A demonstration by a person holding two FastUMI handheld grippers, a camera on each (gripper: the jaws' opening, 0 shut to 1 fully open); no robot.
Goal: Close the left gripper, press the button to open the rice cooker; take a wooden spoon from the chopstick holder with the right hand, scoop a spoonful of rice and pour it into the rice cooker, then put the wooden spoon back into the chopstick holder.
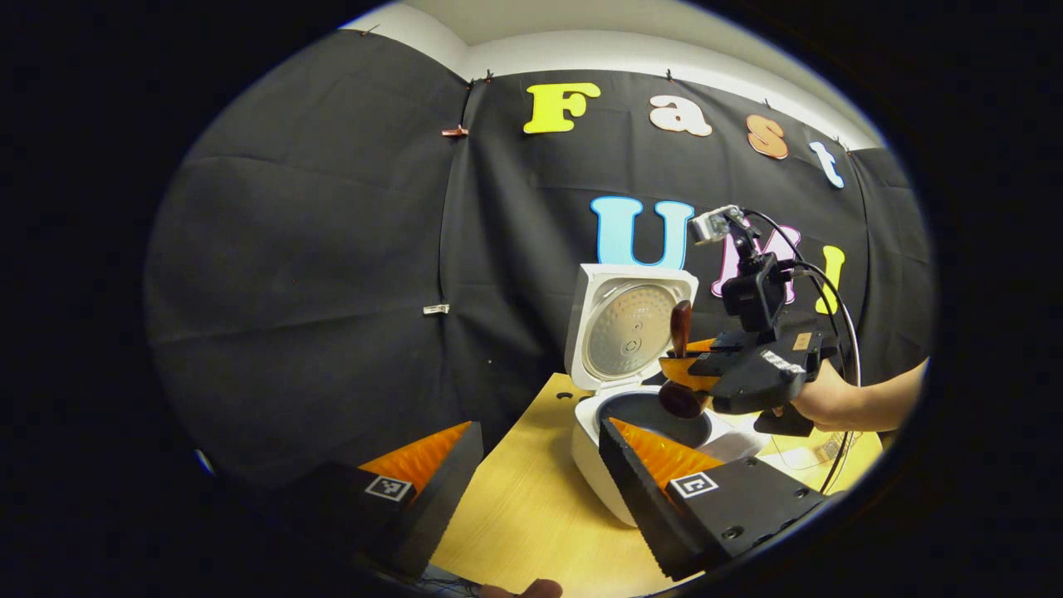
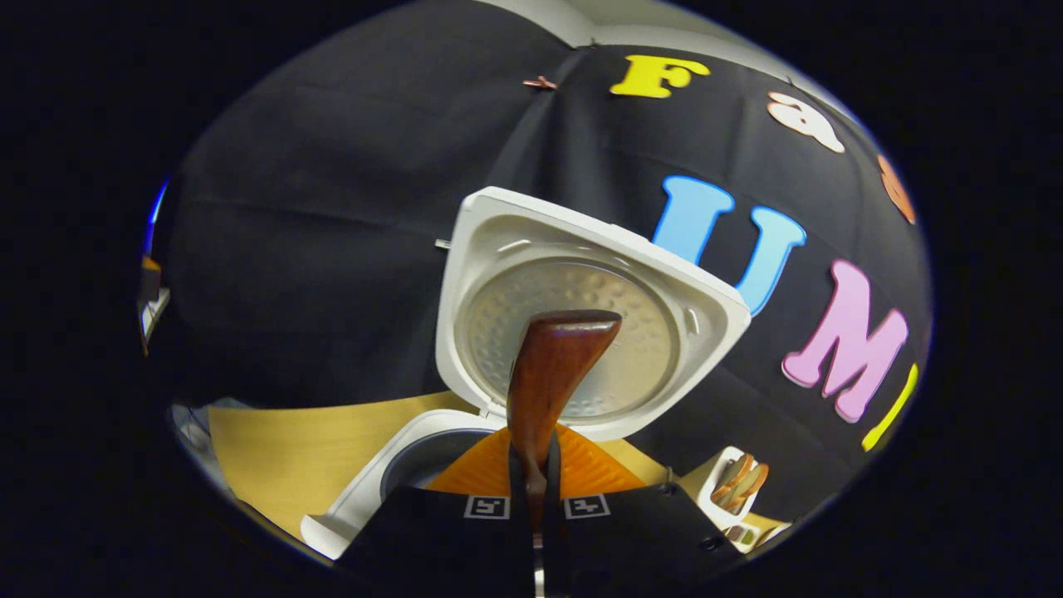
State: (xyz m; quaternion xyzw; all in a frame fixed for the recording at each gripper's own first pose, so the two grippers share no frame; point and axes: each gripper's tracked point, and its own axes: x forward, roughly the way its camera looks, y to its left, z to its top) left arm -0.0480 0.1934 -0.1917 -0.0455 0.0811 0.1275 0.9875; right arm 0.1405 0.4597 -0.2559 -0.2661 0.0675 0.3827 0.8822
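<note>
We see the rice cooker (image 1: 619, 432) on the wooden table (image 1: 523, 507) with its lid (image 1: 629, 325) standing fully open. Our left gripper (image 1: 540, 465) hangs just in front of the cooker, fingers spread wide, holding nothing. Our right gripper (image 2: 531, 490) has both fingers clamped on the wooden spoon (image 2: 548, 374); handle sticks up before the lid, and in the left gripper view the bowl end hangs over the inner pot (image 1: 656, 414). Chopstick holder (image 2: 731, 490) sits at the table's far right, other utensils inside.
</note>
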